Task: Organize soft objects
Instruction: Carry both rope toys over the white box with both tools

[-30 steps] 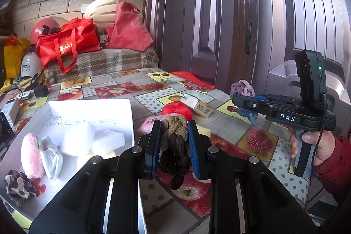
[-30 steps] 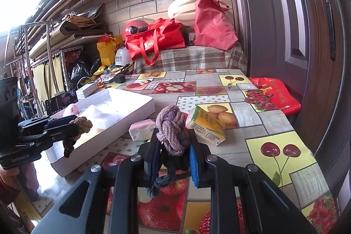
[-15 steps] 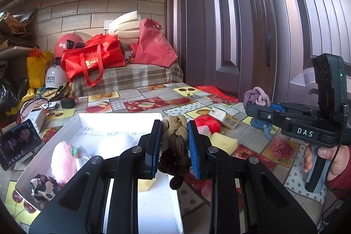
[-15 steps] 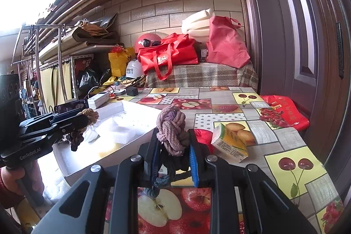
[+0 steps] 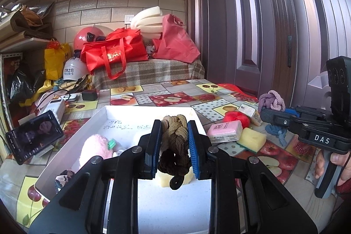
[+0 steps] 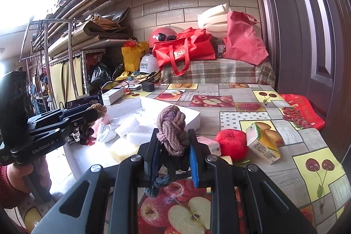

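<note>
Both wrist views look close along their fingers, sharing the white tray.

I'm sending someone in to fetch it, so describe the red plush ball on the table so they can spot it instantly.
Start at the white tray on the fruit-print table and look just past its right edge. The red plush ball sits there between a pink packet and a small juice carton. It is the only round, solid red, fuzzy item among boxy neighbours.
</note>
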Demonstrator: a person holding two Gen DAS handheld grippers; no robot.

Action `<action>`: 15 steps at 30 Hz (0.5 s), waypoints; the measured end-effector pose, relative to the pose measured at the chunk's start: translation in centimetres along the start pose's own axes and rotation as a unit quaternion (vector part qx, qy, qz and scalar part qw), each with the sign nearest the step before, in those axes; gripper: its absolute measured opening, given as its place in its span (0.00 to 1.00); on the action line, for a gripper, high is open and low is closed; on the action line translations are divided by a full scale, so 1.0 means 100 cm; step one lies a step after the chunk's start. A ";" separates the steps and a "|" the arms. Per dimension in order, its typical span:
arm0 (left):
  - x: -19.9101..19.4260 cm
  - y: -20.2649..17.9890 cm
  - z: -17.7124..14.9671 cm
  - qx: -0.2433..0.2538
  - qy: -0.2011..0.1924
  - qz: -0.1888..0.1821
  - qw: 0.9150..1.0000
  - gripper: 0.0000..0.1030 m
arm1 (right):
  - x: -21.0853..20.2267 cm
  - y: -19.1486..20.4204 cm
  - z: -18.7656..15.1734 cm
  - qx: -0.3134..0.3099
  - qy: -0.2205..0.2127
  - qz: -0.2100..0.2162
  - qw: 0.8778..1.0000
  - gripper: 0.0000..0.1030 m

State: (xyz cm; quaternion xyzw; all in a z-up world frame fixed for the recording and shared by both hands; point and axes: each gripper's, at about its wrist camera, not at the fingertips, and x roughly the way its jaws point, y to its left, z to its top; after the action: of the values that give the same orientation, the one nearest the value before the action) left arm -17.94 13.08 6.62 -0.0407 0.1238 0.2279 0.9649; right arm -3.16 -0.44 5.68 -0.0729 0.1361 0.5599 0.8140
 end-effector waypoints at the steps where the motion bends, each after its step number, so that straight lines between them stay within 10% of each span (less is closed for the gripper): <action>1: 0.000 0.003 -0.001 -0.001 0.001 0.004 1.000 0.22 | 0.003 0.003 0.000 -0.002 0.005 0.004 1.000 0.22; 15: 0.008 0.047 -0.004 -0.012 0.005 0.066 0.998 0.22 | 0.046 0.027 0.004 -0.012 0.029 0.037 0.999 0.22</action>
State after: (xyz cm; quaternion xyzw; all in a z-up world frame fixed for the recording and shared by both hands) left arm -19.44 17.62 5.95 -0.0448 0.1280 0.2924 0.9466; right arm -4.13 4.72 4.75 -0.0937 0.1555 0.5893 0.7873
